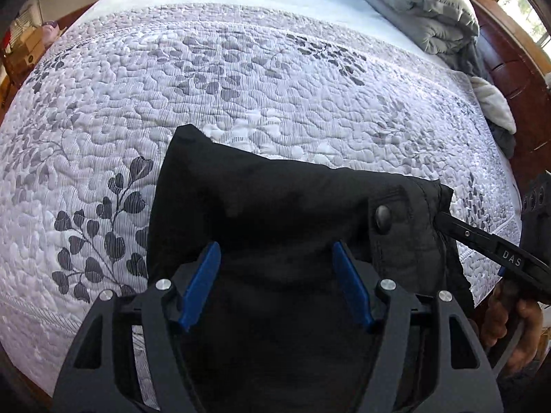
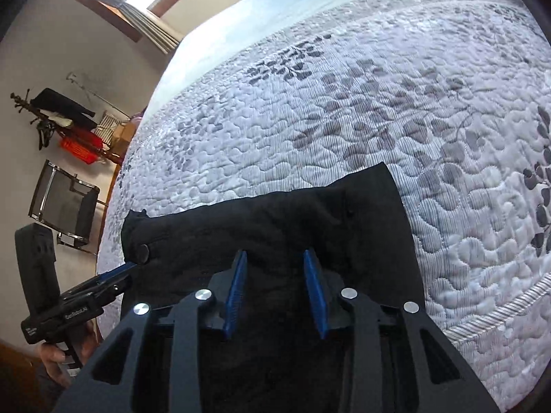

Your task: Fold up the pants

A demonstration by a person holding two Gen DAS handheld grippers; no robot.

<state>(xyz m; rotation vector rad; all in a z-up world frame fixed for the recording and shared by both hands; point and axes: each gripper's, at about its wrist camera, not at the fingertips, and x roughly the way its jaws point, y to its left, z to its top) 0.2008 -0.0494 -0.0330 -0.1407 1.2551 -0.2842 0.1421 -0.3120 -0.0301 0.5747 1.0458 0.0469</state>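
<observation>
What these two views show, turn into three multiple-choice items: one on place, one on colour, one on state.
1. The button on the pants sits:
A) beside the right gripper
B) on the floor
C) inside a drawer

2. The pants are:
A) red
B) black
C) white

3. The grey duvet is:
A) spread flat
B) hanging from the window
C) heaped in folds at the far end of the bed

A: the button lies close to the cloth edge that the right gripper meets.
B: the pants are black throughout.
C: the grey duvet is bunched up.
</observation>
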